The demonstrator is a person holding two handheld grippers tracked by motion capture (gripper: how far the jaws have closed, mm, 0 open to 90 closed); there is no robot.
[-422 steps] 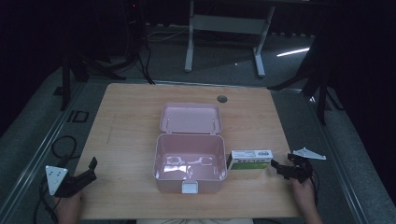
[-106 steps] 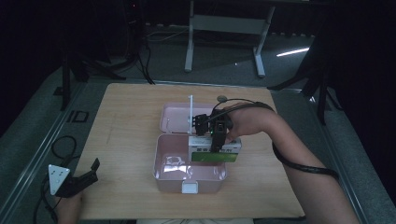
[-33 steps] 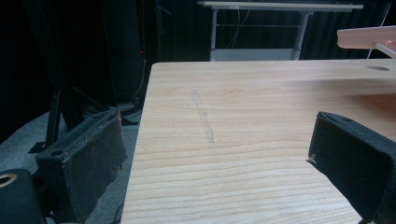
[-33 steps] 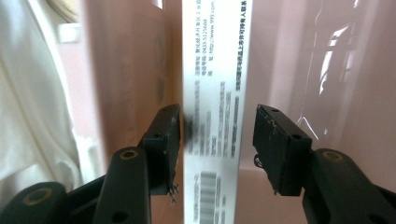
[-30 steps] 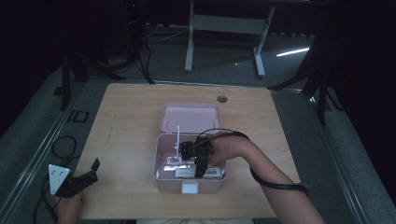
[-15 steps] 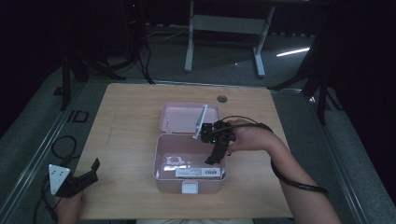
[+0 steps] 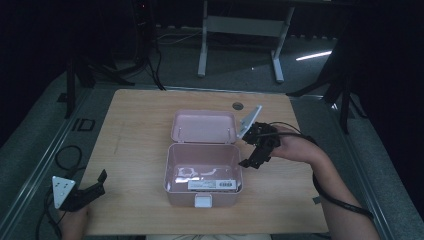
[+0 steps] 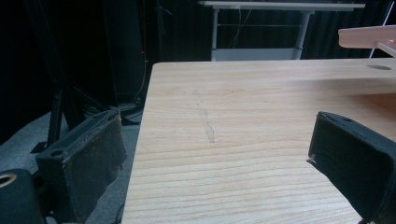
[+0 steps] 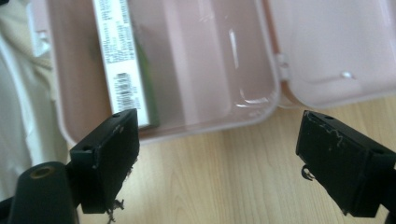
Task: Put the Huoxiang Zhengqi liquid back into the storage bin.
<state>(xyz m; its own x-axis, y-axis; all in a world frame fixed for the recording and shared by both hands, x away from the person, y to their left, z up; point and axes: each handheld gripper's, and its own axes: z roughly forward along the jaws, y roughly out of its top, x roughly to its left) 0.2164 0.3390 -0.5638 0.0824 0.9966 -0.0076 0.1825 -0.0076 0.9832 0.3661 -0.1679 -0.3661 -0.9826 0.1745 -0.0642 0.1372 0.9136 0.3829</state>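
- The left gripper (image 7: pixel 92 187) rests at the near left corner of the table (image 7: pixel 140 125), jaws apart and empty, well away from the work;
- The small carton (image 7: pixel 211 185) lies flat inside the pink box (image 7: pixel 202 172), against its front wall, long axis across the table;
- The right gripper (image 7: pixel 254 159), just beside the box's right wall, has just been opening and now holds nothing; the carton is to its left, and this hand is much the nearer;
- The lid (image 7: pixel 204 126) lies open behind, so I judge closing it comes next.

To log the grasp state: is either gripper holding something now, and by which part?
Nothing is held. The right gripper, jaws just opened, is empty beside the pink box; the small carton lies inside. The left gripper is open too.
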